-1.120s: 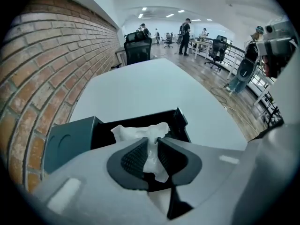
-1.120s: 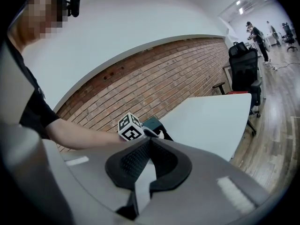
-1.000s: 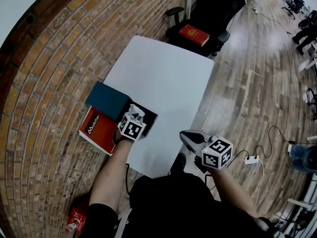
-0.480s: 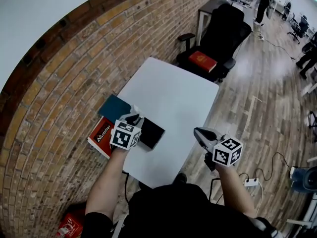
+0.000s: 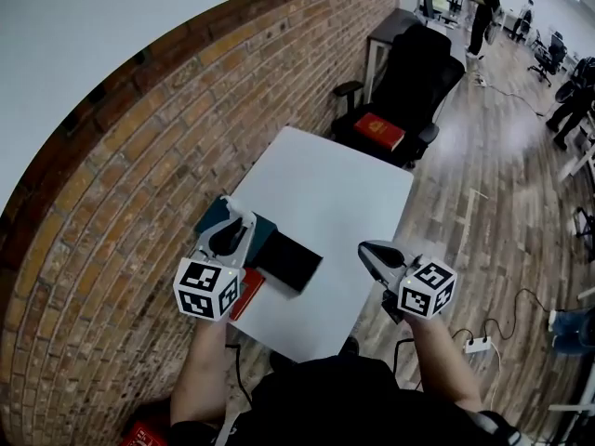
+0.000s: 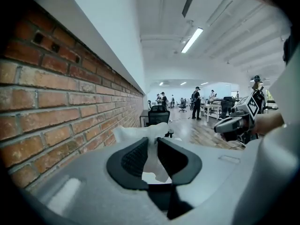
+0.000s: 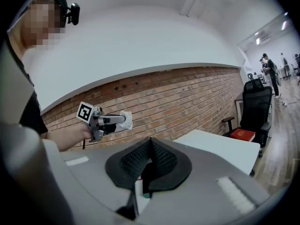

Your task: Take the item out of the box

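- Left of the white rectangular table (image 5: 335, 193): red brick wall (image 5: 121, 156), running along the table's long edge.
- Over the table's near left corner: left gripper (image 5: 237, 223), jaws clamped on a white crumpled soft item (image 6: 136, 134). It looks like tissue or foam wrap, I cannot tell which. A tuft sticks out past the tips and the rest is pinched between the pads. The right gripper view shows this gripper held up against the wall, well above the table. Judgement: the item is clear of its box, and the height keeps the loose ends from snagging on it.
- Beneath that gripper, on the same corner: teal flat lid (image 5: 264, 230), partly hidden by the gripper; red flat box (image 5: 249, 293) overhangs the table edge.
- Just right of those, further onto the table: black shallow open tray (image 5: 293, 261), nothing visible in it. Judgement: this is the emptied box part.
- Off the table's near right edge: right gripper (image 5: 367, 251), jaws together on nothing. Judgement: idle, parked out of the way.
- Beyond the table's far end: black office chair (image 5: 409, 72) with a red book-like box (image 5: 378, 130) on its seat.
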`<state>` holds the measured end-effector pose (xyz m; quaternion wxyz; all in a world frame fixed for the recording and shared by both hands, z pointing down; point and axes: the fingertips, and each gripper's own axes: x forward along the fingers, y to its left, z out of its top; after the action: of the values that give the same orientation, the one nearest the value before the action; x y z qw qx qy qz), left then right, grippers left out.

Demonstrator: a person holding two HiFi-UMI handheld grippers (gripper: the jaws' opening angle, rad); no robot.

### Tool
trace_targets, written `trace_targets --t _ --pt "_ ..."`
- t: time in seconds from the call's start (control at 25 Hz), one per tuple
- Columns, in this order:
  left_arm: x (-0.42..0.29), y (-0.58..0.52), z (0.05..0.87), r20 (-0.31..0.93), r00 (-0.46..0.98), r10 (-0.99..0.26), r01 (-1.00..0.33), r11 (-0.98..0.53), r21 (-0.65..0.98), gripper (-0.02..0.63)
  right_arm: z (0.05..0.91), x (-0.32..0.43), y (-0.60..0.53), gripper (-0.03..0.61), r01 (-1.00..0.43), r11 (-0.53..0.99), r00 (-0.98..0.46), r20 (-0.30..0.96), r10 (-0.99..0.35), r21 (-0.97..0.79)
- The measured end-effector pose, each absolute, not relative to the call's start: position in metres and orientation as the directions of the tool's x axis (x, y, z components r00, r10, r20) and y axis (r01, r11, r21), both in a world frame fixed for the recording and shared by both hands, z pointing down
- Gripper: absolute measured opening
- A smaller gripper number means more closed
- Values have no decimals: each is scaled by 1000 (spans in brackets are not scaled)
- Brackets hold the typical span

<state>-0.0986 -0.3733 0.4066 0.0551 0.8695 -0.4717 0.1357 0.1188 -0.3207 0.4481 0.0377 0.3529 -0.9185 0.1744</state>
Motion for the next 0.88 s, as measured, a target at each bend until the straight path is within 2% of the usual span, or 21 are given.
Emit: trace_targets --t 0.48,0.72,0.88 --pt "-135 -337 368 114 483 -868 -875 -484 20 71 387 102 -276 -2 -645 743 -759 39 -650 -180" --pt "-140 -331 378 118 471 -874 -882 -467 58 71 388 115 -274 -2 -669 725 -737 18 -676 -163" --pt "-138 -330 389 138 467 -873 -884 -461 74 71 397 108 -273 -2 -662 738 -748 55 -661 -130"
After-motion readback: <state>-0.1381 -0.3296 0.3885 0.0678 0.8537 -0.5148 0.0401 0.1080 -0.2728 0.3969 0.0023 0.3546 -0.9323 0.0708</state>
